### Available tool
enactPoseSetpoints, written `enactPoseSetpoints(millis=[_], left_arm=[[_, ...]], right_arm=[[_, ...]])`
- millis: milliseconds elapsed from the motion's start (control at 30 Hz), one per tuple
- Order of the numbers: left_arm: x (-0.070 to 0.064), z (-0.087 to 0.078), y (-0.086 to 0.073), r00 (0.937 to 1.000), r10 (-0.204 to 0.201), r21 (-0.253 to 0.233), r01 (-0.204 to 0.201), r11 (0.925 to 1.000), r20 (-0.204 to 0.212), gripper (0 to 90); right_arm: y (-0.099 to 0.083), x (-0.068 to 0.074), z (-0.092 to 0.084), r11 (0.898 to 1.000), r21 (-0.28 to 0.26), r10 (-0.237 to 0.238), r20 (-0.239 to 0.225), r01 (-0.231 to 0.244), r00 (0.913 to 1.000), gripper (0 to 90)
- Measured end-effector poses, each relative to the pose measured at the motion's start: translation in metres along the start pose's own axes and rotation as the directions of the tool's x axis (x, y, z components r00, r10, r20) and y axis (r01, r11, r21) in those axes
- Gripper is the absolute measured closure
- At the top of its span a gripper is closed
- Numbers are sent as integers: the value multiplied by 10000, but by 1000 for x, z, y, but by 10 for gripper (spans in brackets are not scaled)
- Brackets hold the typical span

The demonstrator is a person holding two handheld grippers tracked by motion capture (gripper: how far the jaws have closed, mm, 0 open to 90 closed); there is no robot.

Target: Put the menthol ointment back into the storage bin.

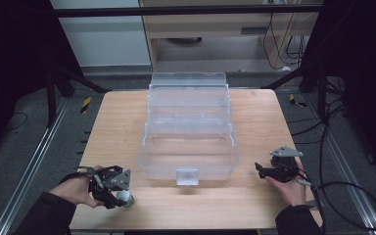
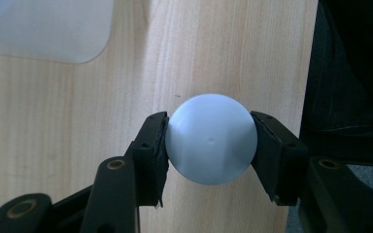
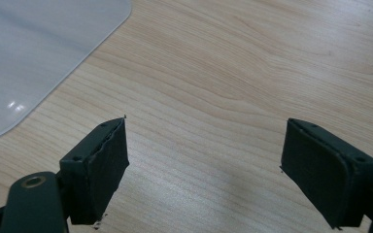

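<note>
Left gripper [image 2: 209,141] clamped on pale blue ball [image 2: 211,139], pads pressed against both its sides, ball held at near left edge of wooden table [image 1: 254,196], clear plastic box [image 1: 188,147] just beyond, right gripper [image 3: 204,170] spread wide over bare wood.

A: What carries everything here?

B: A light wooden table [image 1: 254,196] with a plain grain, standing on a grey floor.

A: And what lies on it?

B: A clear plastic box [image 1: 188,147] with its lid open sits at the table's middle, its latch side toward the near edge. Its bottom rests flat on the wood.

A: Anything else?

B: Near the front left corner, well apart from the box and to its left, a pale blue round-topped thing [image 2: 210,139] sits close to the table's edge. To the right of the box the wood is bare.
</note>
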State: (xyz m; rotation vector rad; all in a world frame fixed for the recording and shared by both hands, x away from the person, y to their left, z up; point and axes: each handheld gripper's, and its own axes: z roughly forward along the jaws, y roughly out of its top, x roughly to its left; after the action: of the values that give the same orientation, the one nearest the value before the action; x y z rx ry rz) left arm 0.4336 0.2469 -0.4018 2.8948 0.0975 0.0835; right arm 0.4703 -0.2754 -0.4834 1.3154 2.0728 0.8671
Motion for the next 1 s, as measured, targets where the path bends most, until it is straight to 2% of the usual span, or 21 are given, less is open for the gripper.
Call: enactPoseSetpoints(millis=[233,533,633,667,1000], left_arm=[[4,-25,0,9992,-184,-296,173,9994,-366,502],[9,-45,6,9984,-318,-452,297,9985,-470,502],[13,-52,10,9981,-295,-363,276,9990,-549,502],[14,-54,12,9979,-273,-401,250,9989,-583,502],[28,-74,23,9958,-402,-853,332,9958,-820,502]], right_arm=[[-1,1,0,10000,29,87,-80,-86,9999,185],[-1,2,1,9999,100,55,-254,-53,9997,203],[-1,2,0,10000,84,36,-223,-34,9997,203],[-1,1,0,9999,86,135,-248,-133,9996,203],[-1,2,1,10000,67,43,-257,-42,9997,203]])
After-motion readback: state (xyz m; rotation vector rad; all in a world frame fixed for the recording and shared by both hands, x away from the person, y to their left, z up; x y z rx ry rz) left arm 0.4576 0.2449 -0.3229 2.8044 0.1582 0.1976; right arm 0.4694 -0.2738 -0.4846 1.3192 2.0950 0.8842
